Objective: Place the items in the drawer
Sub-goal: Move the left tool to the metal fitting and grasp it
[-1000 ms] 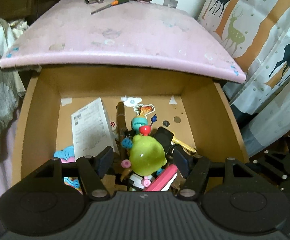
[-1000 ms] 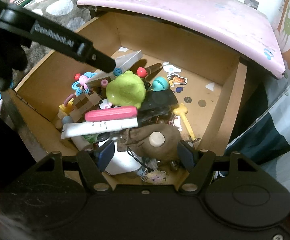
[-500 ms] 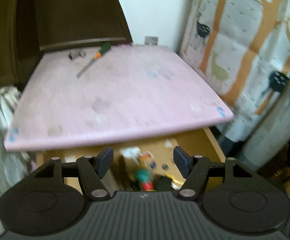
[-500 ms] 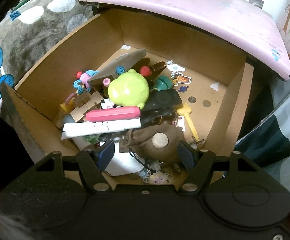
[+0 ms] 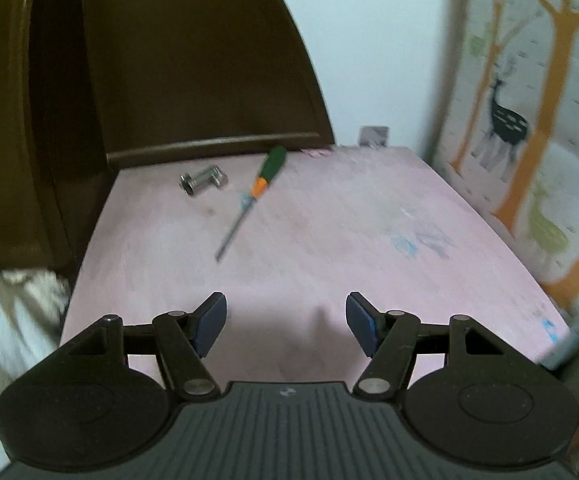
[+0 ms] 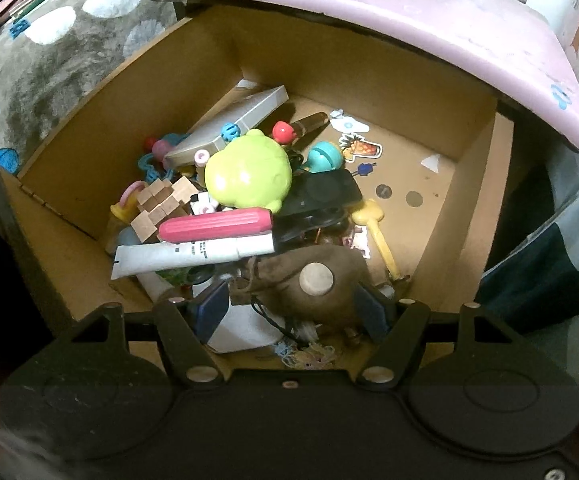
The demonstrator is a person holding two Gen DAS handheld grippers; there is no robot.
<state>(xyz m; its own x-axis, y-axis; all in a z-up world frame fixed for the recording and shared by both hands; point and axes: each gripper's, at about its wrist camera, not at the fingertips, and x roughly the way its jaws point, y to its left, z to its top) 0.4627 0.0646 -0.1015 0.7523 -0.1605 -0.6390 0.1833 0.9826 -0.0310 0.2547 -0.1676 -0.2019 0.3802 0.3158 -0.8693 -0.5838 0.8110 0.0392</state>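
Left gripper (image 5: pixel 286 322) parted and empty at lower centre, right gripper (image 6: pixel 289 310) likewise gaping over the full drawer (image 6: pixel 469 216); screwdriver (image 5: pixel 251 202) upper centre on the pink top (image 5: pixel 369 240), probably light, rigid, best pinched across its green handle

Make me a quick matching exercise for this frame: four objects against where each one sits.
Things:
1. screwdriver
2. lime green toy
3. metal fitting
4. white tube

Places:
A. in the drawer, directly under the pink handle
B. on the pink tabletop, left of the screwdriver
C. on the pink tabletop, handle toward the dark headboard
D. on top of the drawer pile, mid-drawer

Pairs: 1-C, 2-D, 3-B, 4-A
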